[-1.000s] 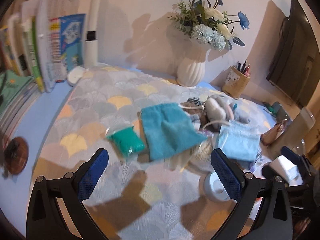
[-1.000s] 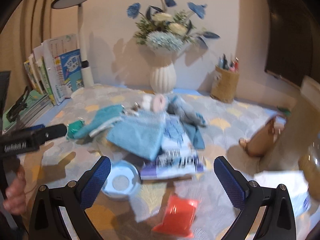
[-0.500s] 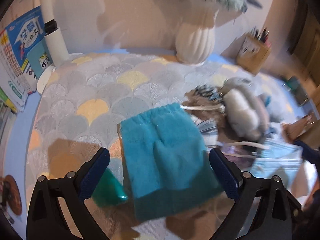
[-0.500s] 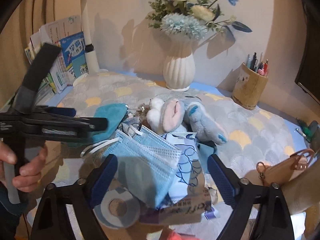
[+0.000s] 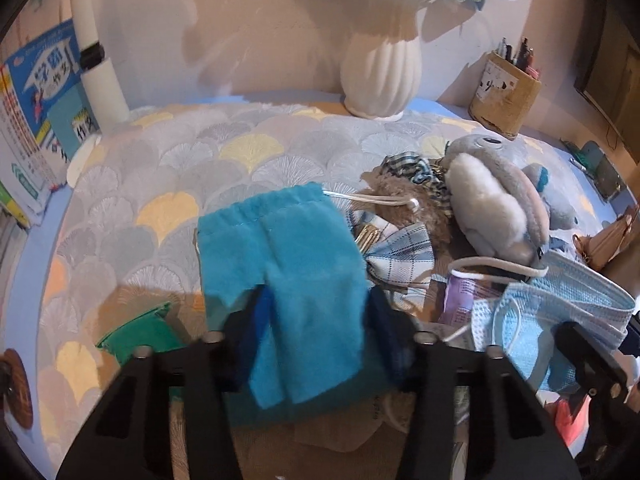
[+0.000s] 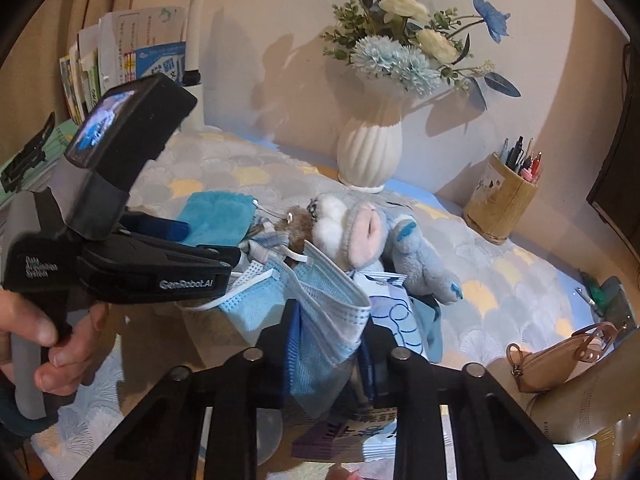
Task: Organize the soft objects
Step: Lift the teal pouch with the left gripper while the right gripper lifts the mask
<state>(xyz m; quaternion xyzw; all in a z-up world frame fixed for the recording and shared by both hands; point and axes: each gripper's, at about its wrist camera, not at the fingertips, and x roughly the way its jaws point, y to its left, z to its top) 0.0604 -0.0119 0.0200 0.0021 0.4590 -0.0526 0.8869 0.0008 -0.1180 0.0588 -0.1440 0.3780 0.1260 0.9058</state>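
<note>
My left gripper (image 5: 316,320) is shut on the near end of a teal drawstring pouch (image 5: 280,256) that lies on the patterned cloth (image 5: 168,176). My right gripper (image 6: 328,340) is shut on a light blue face mask (image 6: 320,292), which also shows in the left wrist view (image 5: 560,320). A grey and white plush toy (image 5: 492,208) lies in the pile beside them, with a checked fabric bow (image 5: 400,256) and a brown furry piece (image 5: 404,200). In the right wrist view the left gripper (image 6: 176,232) reaches over the pouch (image 6: 216,216), left of the plush toy (image 6: 360,232).
A white vase (image 6: 368,148) of flowers and a pen holder (image 6: 500,196) stand at the back. Books (image 5: 36,120) and a lamp post (image 5: 100,64) stand at the left. A green packet (image 5: 140,332), a tan pouch (image 6: 560,356) and printed packets (image 6: 392,320) lie nearby.
Both grippers moved forward and down into the pile and closed: the left one on the teal pouch, the right one on the face mask.
</note>
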